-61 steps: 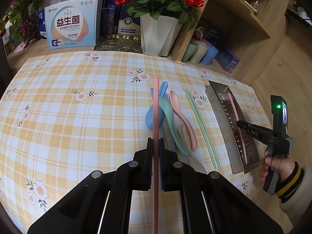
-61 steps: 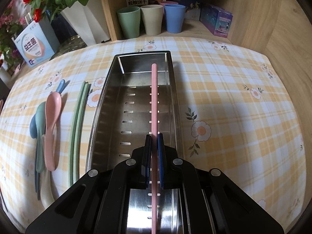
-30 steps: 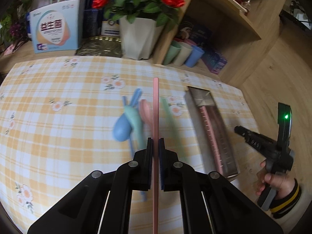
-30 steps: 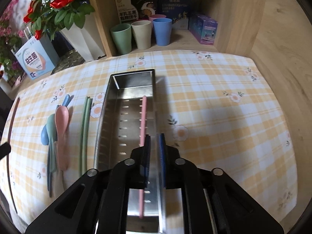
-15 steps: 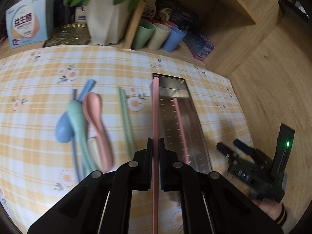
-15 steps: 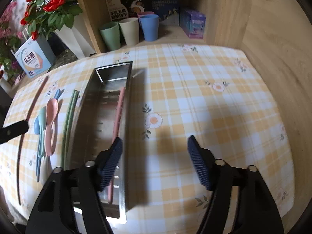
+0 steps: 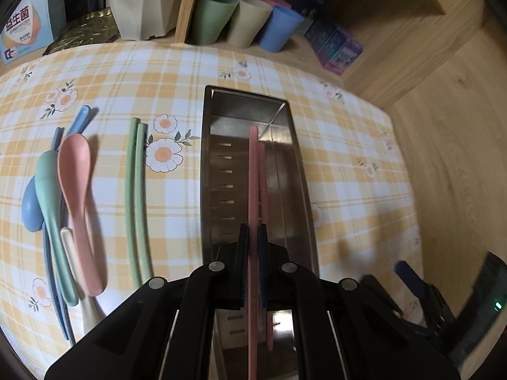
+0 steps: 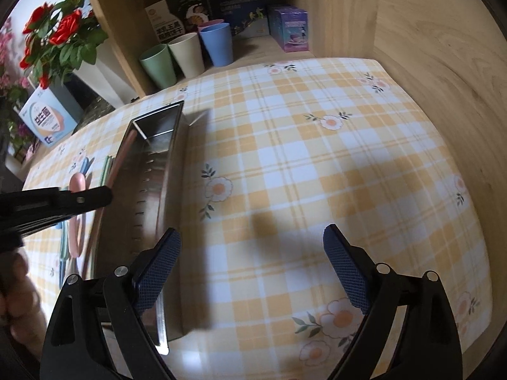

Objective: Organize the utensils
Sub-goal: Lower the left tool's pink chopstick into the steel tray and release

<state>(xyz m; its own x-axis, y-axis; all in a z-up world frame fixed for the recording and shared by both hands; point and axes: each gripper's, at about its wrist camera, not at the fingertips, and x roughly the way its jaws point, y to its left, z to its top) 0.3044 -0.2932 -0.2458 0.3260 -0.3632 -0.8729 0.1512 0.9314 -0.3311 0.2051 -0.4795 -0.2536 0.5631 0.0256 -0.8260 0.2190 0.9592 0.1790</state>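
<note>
My left gripper (image 7: 252,231) is shut on a pink chopstick (image 7: 253,174) and holds it lengthwise over the steel tray (image 7: 285,164). A second pink chopstick (image 7: 262,171) lies in that tray just right of it. Left of the tray lie two green chopsticks (image 7: 136,196), then a pink spoon (image 7: 77,183), a green spoon (image 7: 50,196), a blue spoon (image 7: 30,209), a beige spoon (image 7: 68,243) and blue chopsticks (image 7: 79,120). My right gripper (image 8: 250,237) hangs right of the tray (image 8: 149,171), its jaws opening wide with nothing between them. The left gripper (image 8: 95,196) shows at that view's left.
Three cups (image 7: 247,22), a white flower pot (image 7: 139,0) and a purple box (image 7: 339,50) stand on the shelf behind the table. Wooden floor lies beyond the table's right edge. The checked cloth (image 8: 317,174) right of the tray carries nothing.
My left gripper swung right with the pink chopstick, from above the spoons to above the tray. My right gripper let go of its pink chopstick in the tray, opened and drew away to the right.
</note>
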